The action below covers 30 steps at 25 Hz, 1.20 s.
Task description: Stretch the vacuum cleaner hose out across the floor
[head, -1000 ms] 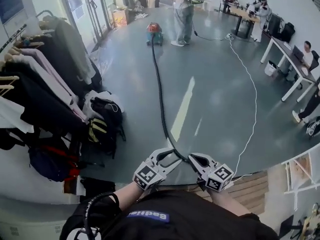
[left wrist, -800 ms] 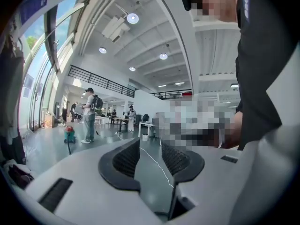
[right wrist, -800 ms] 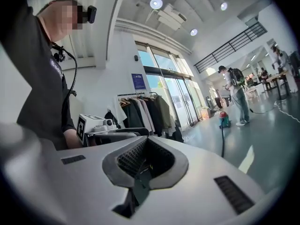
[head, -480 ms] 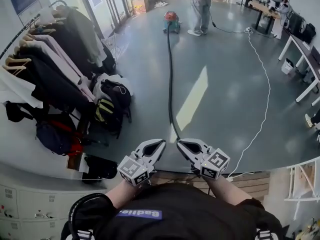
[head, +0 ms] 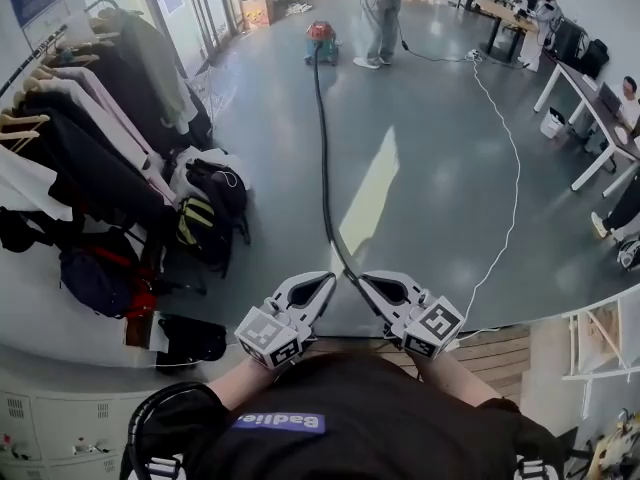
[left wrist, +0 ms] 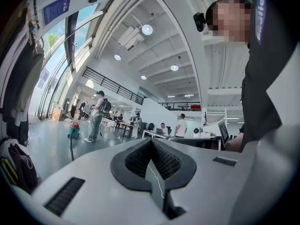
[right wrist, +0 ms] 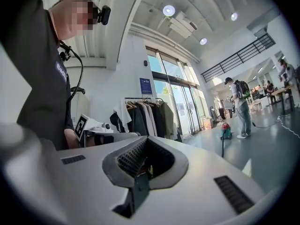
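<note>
1. My left gripper (head: 322, 286): the jaws have just been closing and are now pressed together, with nothing between them.
2. My right gripper (head: 368, 281): jaws pressed together. I cannot tell whether they pinch anything.
3. Hose (head: 322, 148): the near end meets the two gripper tips, then it runs almost straight across the grey floor (head: 430, 168).
4. Vacuum cleaner (head: 320, 40): at the hose's far end, with a standing person (head: 378, 18) just beside it.

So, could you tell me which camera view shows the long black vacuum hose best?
The head view: the long black vacuum hose runs whole across the grey floor from the red vacuum cleaner towards the wearer. Each gripper view shows only a short far stretch beside the cleaner.
</note>
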### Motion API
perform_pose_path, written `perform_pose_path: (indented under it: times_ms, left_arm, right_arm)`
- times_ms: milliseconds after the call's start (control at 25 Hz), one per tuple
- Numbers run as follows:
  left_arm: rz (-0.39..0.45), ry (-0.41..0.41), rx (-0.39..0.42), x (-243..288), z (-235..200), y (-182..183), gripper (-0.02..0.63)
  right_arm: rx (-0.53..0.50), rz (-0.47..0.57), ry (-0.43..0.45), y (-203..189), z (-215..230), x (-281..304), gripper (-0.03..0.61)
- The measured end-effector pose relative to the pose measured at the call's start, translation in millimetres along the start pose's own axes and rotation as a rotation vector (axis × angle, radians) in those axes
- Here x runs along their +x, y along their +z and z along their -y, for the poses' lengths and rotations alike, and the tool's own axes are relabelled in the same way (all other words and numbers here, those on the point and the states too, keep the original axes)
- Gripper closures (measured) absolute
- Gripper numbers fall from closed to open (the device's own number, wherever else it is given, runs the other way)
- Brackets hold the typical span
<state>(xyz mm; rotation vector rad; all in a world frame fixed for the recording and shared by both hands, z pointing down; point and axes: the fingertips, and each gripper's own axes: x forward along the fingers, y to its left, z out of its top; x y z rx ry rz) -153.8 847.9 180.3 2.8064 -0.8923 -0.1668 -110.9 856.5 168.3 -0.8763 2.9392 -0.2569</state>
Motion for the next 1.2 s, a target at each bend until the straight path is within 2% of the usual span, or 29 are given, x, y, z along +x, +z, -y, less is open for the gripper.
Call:
perform_pose_path:
  times_ms: [120,320,520,800,920,1080,1200]
  left_arm:
    - [-0.01,-0.003,-0.002,-8,-1,-2,0.606]
    - [-0.02,0.02,0.015,-23,-14,-1,0.606]
    - [-0.014,0.044,0.022,-31,-12,3,0.606]
    - [-0.017,0.065,0.028,-37,-10,0,0.606]
    - [-0.022,0.07,0.028,-37,-7,-2,0.606]
    - [-0.027,0.068,0.032,-34,-2,-3,0.606]
    - [-0.035,0.066,0.031,-30,1,-5,0.606]
  right_arm:
    - [0.021,-0.018,-0.032,-6,-7,4,0.574]
    - [-0.001,-0.047,-0.023,-14,-19,17,0.574]
    - [0.002,-0.014,0.001,-8,-28,18,0.574]
    - [-0.008,-0.046,0.006,-13,-33,18,0.574]
    - [-0.001,-0.025,0.014,-15,-32,14,0.574]
    - [0.01,-0.063,-0.017,-18,-28,5,0.574]
    - [0.005,-0.054,-0.017,-23,-23,-1,0.574]
